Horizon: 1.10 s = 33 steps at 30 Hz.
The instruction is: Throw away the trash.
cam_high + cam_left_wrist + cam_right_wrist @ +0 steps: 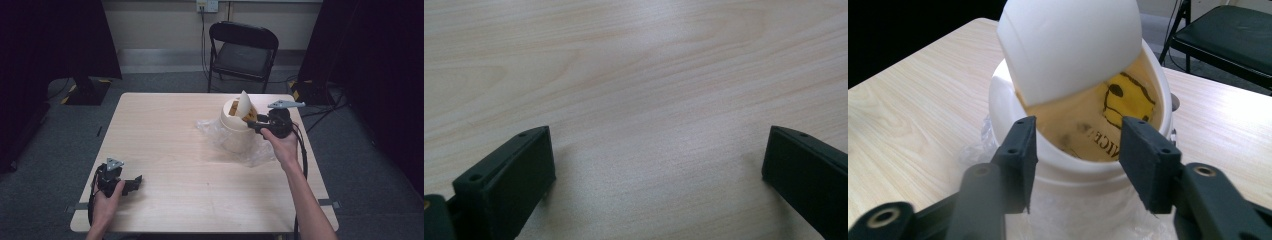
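Note:
A white round bin (234,135) stands on the right half of the table, its swing lid (244,106) tipped up on edge. In the right gripper view the lid (1070,45) tilts over the bin's rim (1073,170), and a yellow wrapper (1128,97) with black print lies inside. My right gripper (251,125) is open at the bin's right side near the rim, and nothing sits between its jaws (1079,130). My left gripper (136,182) rests open at the table's near left, with bare wood between its jaws (659,150).
Crumpled clear plastic (260,152) lies under and around the bin. The light wooden table (190,165) has bare room across its middle and left. A black folding chair (243,47) stands beyond the far edge, with dark curtains at both sides.

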{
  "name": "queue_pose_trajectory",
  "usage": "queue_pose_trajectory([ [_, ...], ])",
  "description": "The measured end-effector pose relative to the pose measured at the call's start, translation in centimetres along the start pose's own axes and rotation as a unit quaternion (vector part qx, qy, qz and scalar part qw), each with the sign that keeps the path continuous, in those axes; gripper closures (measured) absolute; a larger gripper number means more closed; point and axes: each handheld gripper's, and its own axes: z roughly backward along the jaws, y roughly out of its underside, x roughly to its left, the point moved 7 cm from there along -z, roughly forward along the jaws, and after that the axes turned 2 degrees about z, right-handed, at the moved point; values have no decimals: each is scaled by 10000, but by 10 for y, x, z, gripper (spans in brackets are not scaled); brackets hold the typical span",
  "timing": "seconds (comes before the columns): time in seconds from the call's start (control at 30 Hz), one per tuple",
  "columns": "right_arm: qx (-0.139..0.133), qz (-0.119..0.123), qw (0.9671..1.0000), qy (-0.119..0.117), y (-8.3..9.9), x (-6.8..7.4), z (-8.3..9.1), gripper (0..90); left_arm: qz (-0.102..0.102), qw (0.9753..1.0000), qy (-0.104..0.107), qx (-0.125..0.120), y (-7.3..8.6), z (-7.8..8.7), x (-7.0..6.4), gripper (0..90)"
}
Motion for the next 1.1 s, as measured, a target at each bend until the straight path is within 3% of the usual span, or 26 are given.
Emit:
queue_pose_trajectory([
  [0.43, 16, -174, 9998, 117, 28, 9, 20, 279, 0, 10000, -10, 2, 0, 0, 0, 1],
  [1.1, 228, -440, 9985, 218, 92, 19, 36, 210, -58, 10000, 58, 6, 1, 1, -2, 0],
])
